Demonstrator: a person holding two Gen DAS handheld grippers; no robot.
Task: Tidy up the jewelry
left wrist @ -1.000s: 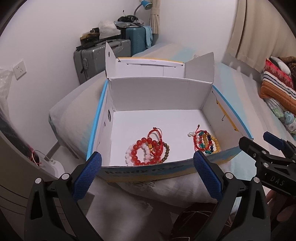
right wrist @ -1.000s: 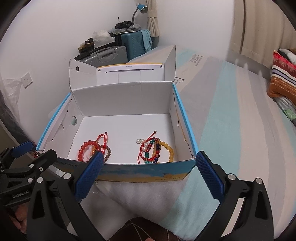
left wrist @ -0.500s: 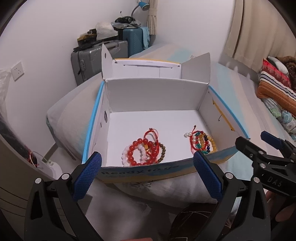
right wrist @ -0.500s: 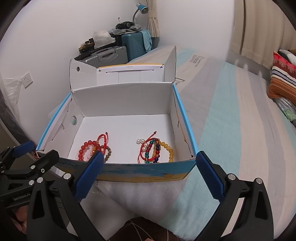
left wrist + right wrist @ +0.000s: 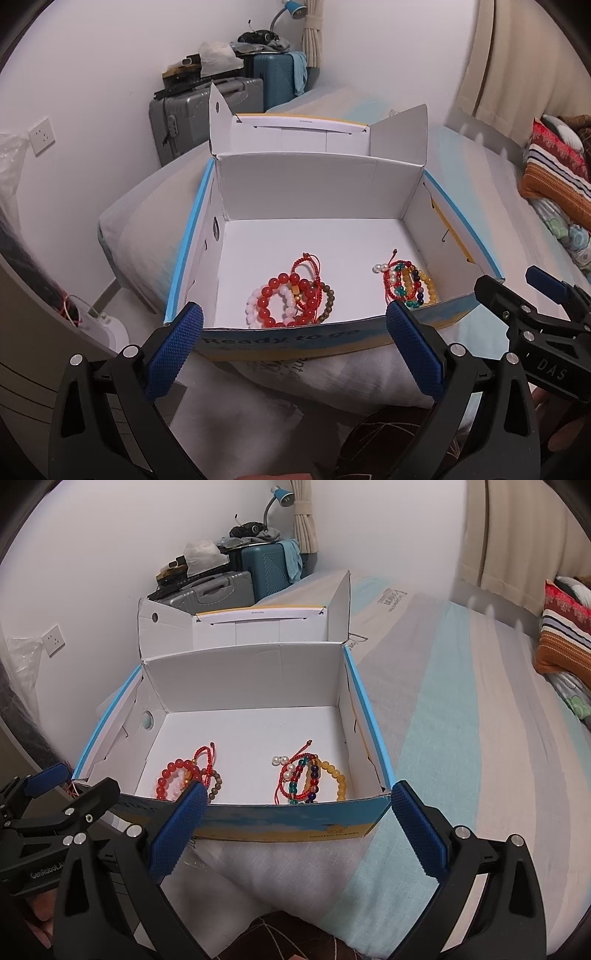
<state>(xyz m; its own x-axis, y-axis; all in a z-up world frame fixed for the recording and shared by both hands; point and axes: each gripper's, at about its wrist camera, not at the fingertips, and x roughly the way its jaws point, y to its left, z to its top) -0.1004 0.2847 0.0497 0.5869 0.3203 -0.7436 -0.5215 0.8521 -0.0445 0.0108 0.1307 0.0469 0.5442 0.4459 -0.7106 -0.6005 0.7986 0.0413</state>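
Note:
An open white cardboard box [image 5: 314,192] [image 5: 243,675] with blue and yellow outer sides rests on a pillow on the bed. Inside lie two heaps of bead bracelets: a red, white and brown heap [image 5: 291,299] [image 5: 188,775] on the left and a multicoloured heap with pearls and yellow beads [image 5: 406,282] [image 5: 312,775] on the right. My left gripper [image 5: 295,347] hangs open just before the box's front wall, nothing between its blue pads. My right gripper [image 5: 295,827] is open too, in front of the same wall, and empty.
Grey and teal suitcases [image 5: 207,110] [image 5: 266,568] stand against the back wall with clutter and a blue lamp on top. Striped bedding [image 5: 461,720] stretches right, folded colourful blankets [image 5: 554,173] at the far right. A wall socket [image 5: 40,134] sits left.
Both grippers stay open and empty. The left view has shifted slightly, the box sitting a little lower and nearer in it. The bracelets have not moved.

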